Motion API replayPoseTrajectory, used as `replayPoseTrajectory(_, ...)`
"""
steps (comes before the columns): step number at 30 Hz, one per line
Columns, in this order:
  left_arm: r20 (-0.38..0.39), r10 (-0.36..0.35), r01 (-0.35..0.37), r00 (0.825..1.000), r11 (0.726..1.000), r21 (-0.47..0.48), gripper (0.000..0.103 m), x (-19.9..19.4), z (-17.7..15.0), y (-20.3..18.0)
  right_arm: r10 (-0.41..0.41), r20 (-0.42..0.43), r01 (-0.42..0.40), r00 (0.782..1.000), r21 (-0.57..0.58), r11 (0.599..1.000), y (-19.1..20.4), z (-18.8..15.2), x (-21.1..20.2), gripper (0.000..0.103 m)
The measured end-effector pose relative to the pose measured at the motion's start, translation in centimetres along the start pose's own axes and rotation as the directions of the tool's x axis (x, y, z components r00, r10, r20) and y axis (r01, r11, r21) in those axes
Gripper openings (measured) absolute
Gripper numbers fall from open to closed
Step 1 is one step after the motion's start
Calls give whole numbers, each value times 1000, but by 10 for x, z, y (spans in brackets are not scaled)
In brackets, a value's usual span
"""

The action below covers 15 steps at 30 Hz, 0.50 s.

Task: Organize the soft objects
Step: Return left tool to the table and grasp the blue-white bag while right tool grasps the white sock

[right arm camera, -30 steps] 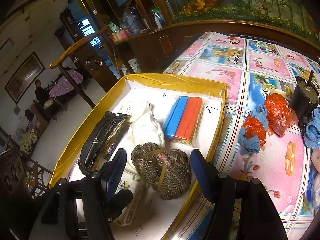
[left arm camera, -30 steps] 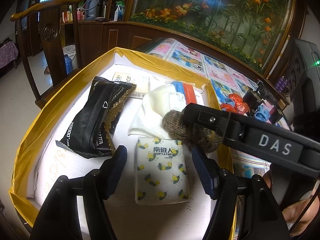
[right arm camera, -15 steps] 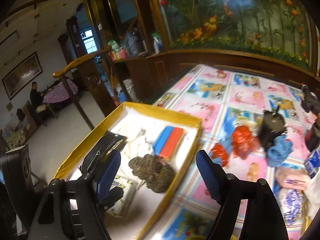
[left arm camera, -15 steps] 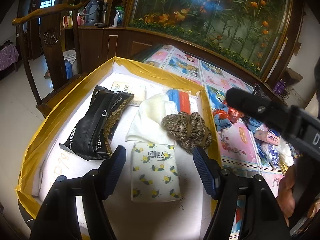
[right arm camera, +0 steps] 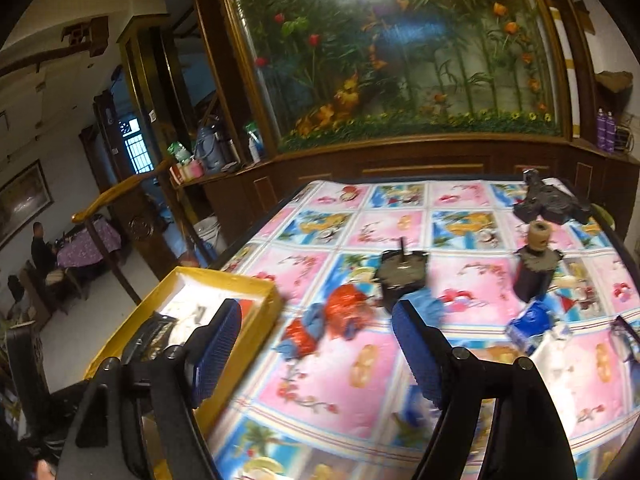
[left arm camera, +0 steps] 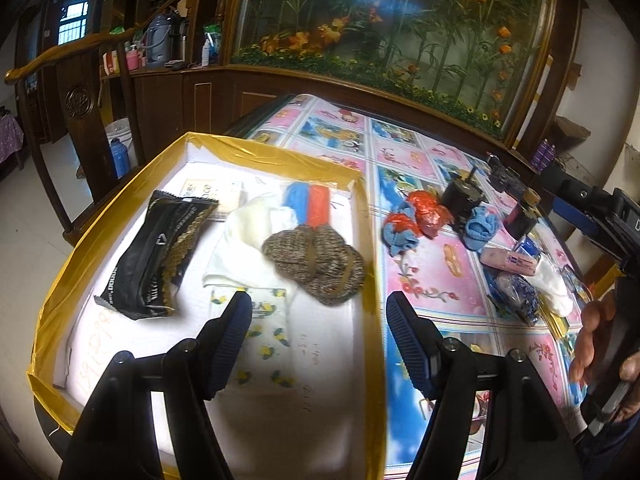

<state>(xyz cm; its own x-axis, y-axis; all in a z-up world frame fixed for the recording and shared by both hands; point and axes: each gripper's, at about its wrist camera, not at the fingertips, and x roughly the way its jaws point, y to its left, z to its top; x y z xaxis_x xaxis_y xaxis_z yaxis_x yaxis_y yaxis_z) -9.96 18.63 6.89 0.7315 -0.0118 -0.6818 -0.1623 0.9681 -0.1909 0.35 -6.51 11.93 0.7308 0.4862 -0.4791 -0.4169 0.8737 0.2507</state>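
Note:
A yellow-rimmed white box (left arm camera: 368, 240) holds a black packet (left arm camera: 156, 248), a white cloth (left arm camera: 244, 232), a brown knit bundle (left arm camera: 316, 260), a blue and red sponge (left arm camera: 308, 204) and a lemon-print tissue pack (left arm camera: 264, 328). My left gripper (left arm camera: 318, 308) hangs open over the box's near right part with nothing between its fingers. My right gripper (right arm camera: 316, 312) is open and empty above the patterned tablecloth, right of the box (right arm camera: 256, 284). Red and blue cloths (right arm camera: 340, 312) lie on the table just beyond it. The view is blurred.
On the tablecloth stand two black motors (left arm camera: 462, 196) (left arm camera: 524, 216), with a blue cloth (left arm camera: 480, 228), a pink packet (left arm camera: 508, 260) and a blue patterned bundle (left arm camera: 516, 296) around them. A hand (left arm camera: 596, 332) shows at the right edge. A wooden chair stands left of the box.
My right gripper has left the box, risen and swung right over the table, its jaws a little wider; the brown knit bundle stays in the box. The left gripper drew back slightly.

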Motion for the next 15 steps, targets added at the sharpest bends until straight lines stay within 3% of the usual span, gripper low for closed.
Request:
replayPoseTrajectory(3, -11, -13, 13, 1000, 1000, 26, 69, 2, 1, -14, 15, 14, -15, 1000, 33, 999, -30, -2, -10, 88)
replayPoseTrajectory(6, -28, -24, 25, 999, 998, 61, 69, 7, 2, -31, 52, -24, -51, 998, 64, 997, -60, -4, -14, 88)
replayPoseTrajectory(11, -93, -71, 79, 993, 993, 86, 70, 23, 7, -58, 1, -61, 6, 998, 117, 993, -118, -10, -19, 88)
replayPoseTrajectory(15, -141, -96, 114, 985, 985, 129, 70, 36, 8, -90, -56, -83, 75, 995, 253, 965, -185, -24, -23, 88)
